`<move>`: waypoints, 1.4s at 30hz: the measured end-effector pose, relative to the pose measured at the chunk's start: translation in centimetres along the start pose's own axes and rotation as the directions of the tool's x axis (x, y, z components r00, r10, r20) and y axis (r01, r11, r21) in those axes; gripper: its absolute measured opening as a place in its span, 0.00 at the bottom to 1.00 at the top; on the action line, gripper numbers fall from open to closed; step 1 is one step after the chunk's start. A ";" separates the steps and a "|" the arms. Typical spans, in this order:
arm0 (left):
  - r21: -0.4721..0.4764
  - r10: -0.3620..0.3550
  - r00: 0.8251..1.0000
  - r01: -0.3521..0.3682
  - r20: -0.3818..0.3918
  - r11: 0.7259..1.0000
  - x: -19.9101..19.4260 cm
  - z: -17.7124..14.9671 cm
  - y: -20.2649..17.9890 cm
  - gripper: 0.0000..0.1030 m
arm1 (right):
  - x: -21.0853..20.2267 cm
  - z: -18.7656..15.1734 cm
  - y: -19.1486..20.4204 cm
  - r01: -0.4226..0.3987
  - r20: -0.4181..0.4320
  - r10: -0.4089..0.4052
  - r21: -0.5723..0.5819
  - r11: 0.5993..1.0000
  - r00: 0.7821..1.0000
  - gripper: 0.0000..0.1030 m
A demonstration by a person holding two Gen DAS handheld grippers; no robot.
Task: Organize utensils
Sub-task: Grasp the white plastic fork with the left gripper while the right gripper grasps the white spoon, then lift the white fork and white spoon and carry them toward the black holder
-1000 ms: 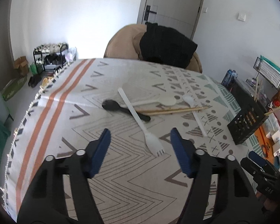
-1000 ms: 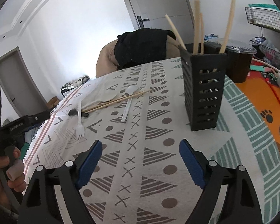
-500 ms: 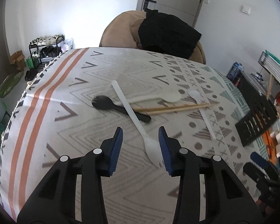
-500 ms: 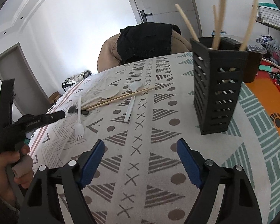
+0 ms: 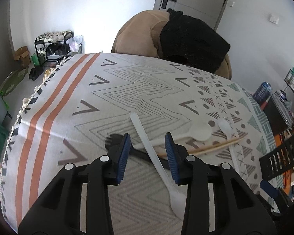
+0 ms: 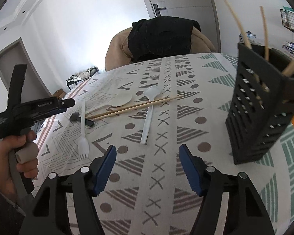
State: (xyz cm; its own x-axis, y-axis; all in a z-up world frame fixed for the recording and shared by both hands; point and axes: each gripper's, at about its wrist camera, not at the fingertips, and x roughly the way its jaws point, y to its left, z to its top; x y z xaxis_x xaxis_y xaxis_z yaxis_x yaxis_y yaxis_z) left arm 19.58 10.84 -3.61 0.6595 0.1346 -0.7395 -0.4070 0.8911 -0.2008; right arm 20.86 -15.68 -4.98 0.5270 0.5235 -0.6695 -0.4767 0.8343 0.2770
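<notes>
Left wrist view: the left gripper [image 5: 148, 152] points down at a table covered by a patterned tablecloth [image 5: 54, 105], its blue-padded jaws closing with a gap still between them. The handle of a white plastic fork [image 5: 147, 143] runs slantwise through that gap, lying flat on the cloth, tines toward the camera and partly hidden under the right finger; the pads do not press on it. Across it, underneath, lies a black plastic fork [image 5: 112, 138], its head just left of the left pad. To the right lie a pale flat wooden spoon [image 5: 200, 132], a pair of bamboo chopsticks [image 5: 217, 146] side by side, and a clear plastic spoon [image 5: 225, 127] whose handle crosses the chopsticks. In the right wrist view, the right gripper [image 6: 147, 168] hangs over bare cloth with nothing between its jaws, which are wide apart and closing. The clear spoon's handle end lies just ahead of it, and the white fork's tines sit near its left finger. A black slotted utensil holder [image 6: 264, 113] stands upright at the right, well apart from the loose pieces, with several sticks leaning in it. The cloth between the gripper and the holder is open. The table's far edge meets a tan beanbag [image 6: 117, 52] draped with a black garment [image 6: 160, 37]; its left edge drops off close to the black fork.
</notes>
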 end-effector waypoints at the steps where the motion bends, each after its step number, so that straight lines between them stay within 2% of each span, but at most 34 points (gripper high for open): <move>1: -0.005 -0.003 1.000 0.003 -0.005 1.000 0.4 0.1 0.1 0.34 | 0.3 0.1 0.0 0.001 -0.004 -0.001 -0.001 1.000 1.000 0.62; 15: -0.031 0.003 0.995 -0.006 -0.099 1.000 6.1 2.3 0.9 0.33 | 4.1 1.4 -0.1 0.008 -0.053 -0.008 0.004 1.000 0.999 0.59; 22: -0.019 0.042 0.992 -0.045 -0.120 0.999 7.0 2.5 0.6 0.18 | 5.3 1.7 0.3 0.021 -0.074 -0.022 -0.009 1.000 0.997 0.55; 24: -0.020 0.038 0.992 -0.040 -0.120 0.999 7.0 2.5 0.7 0.16 | 5.4 1.7 0.4 0.028 -0.080 -0.029 -0.016 0.999 0.996 0.50; 27: -0.036 0.023 0.994 -0.027 -0.107 0.999 6.3 2.7 1.0 0.03 | 5.5 1.7 0.7 0.036 -0.086 -0.039 -0.030 0.999 0.996 0.40; 32: -0.030 -0.006 0.998 0.004 -0.061 1.000 4.2 2.8 0.8 0.03 | 4.8 1.4 1.0 0.021 -0.096 -0.025 -0.046 0.999 0.995 0.12; 34: -0.029 -0.027 0.998 0.026 -0.049 0.999 3.1 2.7 0.6 0.03 | 4.3 1.1 1.2 0.012 -0.099 -0.017 -0.054 0.998 0.995 0.09; 42: -0.038 -0.093 0.996 0.093 -0.002 0.995 -0.3 1.9 0.1 0.03 | 1.5 -0.5 1.7 -0.002 -0.099 -0.005 -0.067 0.998 0.995 0.07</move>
State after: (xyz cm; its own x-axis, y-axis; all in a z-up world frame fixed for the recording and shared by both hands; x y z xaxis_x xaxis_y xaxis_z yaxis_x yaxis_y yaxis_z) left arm 20.56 11.72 -2.21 0.6932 0.0504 -0.7190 -0.3676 0.8827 -0.2926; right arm 20.43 -13.57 -5.86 0.4573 0.4995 -0.7357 -0.5233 0.8201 0.2315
